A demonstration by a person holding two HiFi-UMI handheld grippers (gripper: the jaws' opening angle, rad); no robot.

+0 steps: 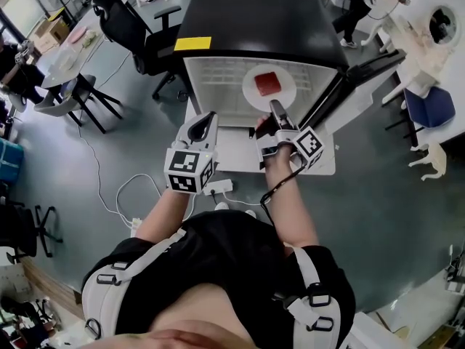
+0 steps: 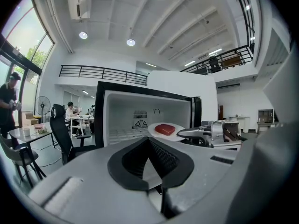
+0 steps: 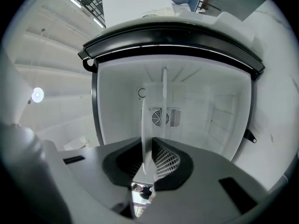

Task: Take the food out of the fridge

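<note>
Holding gripper, right (image 1: 275,106) (image 3: 150,146): jaws are closed narrowly on the near rim of the white plate (image 1: 287,78) (image 3: 144,125).
Plate: held about level at the open front of the fridge (image 1: 247,20), roughly midway between its side edges.
Food (image 1: 267,83) (image 2: 164,129): a red block, seated on the plate's middle.
Left gripper (image 1: 205,118) (image 2: 149,141): jaws are brought together with nothing between them; it is kept just outside the fridge's front edge.

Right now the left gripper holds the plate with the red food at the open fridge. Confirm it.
No: the right gripper, not the left, holds the plate with the red food at the open fridge. The right gripper view shows its rim between the jaws.
</note>
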